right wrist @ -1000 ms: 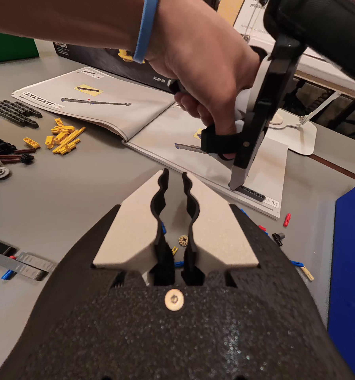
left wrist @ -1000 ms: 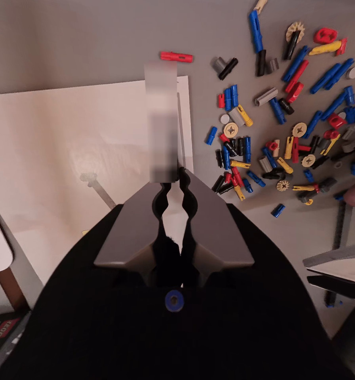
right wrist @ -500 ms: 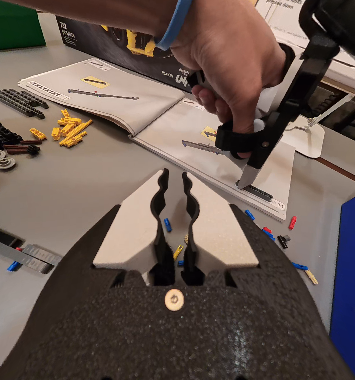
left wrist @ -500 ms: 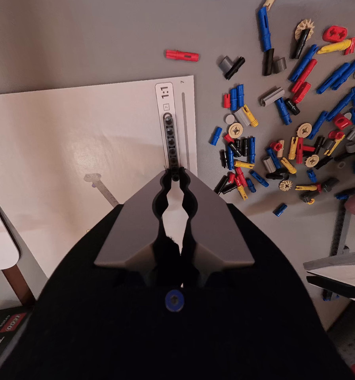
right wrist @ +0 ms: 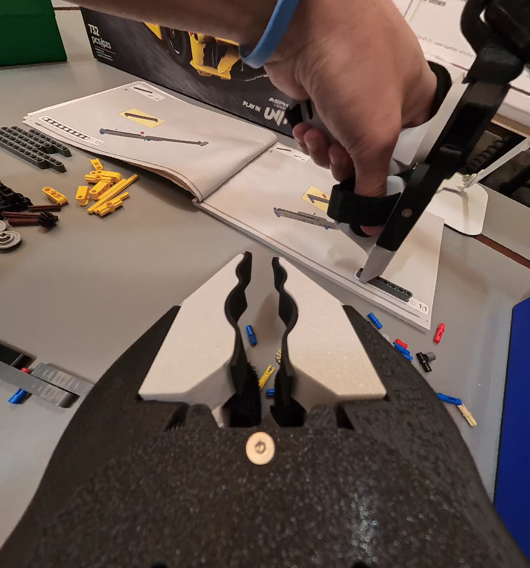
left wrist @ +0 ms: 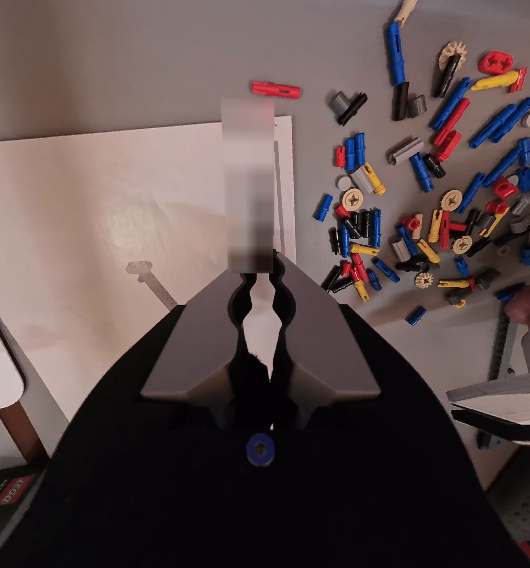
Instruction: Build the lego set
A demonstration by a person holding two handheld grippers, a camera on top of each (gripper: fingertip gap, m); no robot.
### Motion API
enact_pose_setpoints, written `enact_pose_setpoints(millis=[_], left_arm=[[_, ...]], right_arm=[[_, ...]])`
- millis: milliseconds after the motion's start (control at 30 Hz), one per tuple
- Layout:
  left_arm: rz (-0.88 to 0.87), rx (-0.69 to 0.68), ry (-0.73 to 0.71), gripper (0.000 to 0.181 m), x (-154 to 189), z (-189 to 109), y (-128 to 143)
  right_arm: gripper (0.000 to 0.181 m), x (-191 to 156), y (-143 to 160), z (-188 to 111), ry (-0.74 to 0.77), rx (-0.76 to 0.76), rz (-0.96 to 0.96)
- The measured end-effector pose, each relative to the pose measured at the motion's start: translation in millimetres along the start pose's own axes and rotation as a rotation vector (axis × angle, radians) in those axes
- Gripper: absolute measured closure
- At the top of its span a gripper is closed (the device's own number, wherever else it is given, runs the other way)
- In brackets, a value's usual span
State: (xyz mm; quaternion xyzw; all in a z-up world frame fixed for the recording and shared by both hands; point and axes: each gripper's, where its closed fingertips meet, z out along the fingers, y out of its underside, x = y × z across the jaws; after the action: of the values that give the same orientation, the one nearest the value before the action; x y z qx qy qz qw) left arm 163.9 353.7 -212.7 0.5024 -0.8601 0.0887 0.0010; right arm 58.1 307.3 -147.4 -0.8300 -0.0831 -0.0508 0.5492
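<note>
My left gripper [left wrist: 263,270] points down at the open instruction booklet [left wrist: 104,199]. It is shut on one end of a short dark grey beam [right wrist: 392,287] that lies flat on the page's printed outline. In the left wrist view a blurred patch hides most of the beam. The right wrist view shows the left gripper [right wrist: 369,273] in a hand, tips on the beam. My right gripper [right wrist: 261,261] hovers over the grey table with a narrow gap between its fingers and nothing in them. A long grey beam assembly [right wrist: 42,384] with a blue pin lies to its left.
A scatter of loose pins and gears [left wrist: 426,215] lies right of the booklet, with a red pin [left wrist: 276,89] apart. Yellow parts [right wrist: 104,190], dark beams [right wrist: 27,144] and grey discs [right wrist: 5,239] lie at left. The black set box [right wrist: 165,61] stands behind. A blue surface [right wrist: 527,399] is at right. About 12 cm separates my left fingertips from my right. My left gripper's tips are some 9 cm from the red pin [left wrist: 276,89]. The right camera catches it too, in the right wrist view [right wrist: 440,329].
The left gripper stays on the beam's end on the page. Both views have shifted only slightly. Neither gripper's jaws have changed.
</note>
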Motion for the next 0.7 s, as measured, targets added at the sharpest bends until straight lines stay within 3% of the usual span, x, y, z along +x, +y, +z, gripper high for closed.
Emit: enact_pose_setpoints(millis=[333, 700], left_arm=[[0.002, -0.012, -0.005, 0.175, 0.5, 0.0, 0.3], [-0.054, 0.096, -0.11, 0.175, -0.6, 0.2, -0.9]], right_arm=[[0.168, 4.4, -4.1, -9.2, -0.027, 0.055, 0.105], [0.167, 17.7, -16.2, -21.4, 0.011, 0.133, 0.149]])
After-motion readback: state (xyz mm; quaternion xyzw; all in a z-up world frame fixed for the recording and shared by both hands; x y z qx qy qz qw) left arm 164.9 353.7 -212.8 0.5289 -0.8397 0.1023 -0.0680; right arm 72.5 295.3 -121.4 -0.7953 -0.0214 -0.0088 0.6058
